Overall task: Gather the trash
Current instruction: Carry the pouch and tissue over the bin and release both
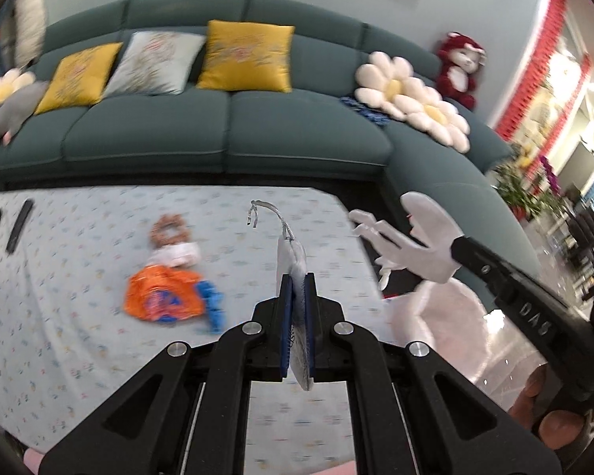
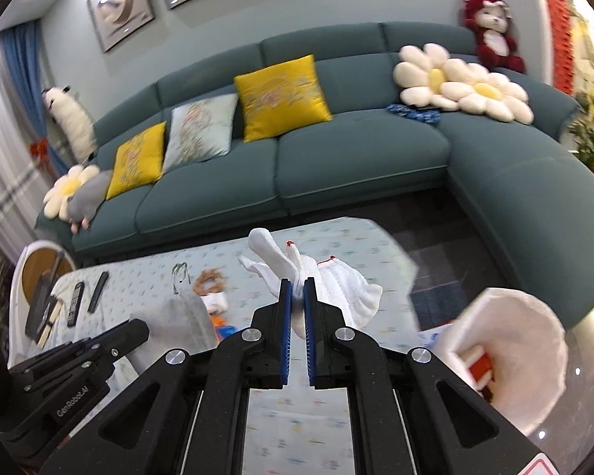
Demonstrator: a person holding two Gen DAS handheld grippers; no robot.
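Gripping a grey bag [image 1: 293, 265] between clenched jaws, the left gripper [image 1: 297, 297] holds it above the tabletop [image 1: 79, 316], drawstring curling upward. The right gripper [image 2: 297, 297] is clamped on a white bag [image 2: 297, 273], its loose handles sticking up over the tabletop's right end. More trash lies on the cloth to the left: an orange wrapper [image 1: 162, 297], a blue scrap [image 1: 212, 304] and white crumpled paper [image 1: 176, 255].
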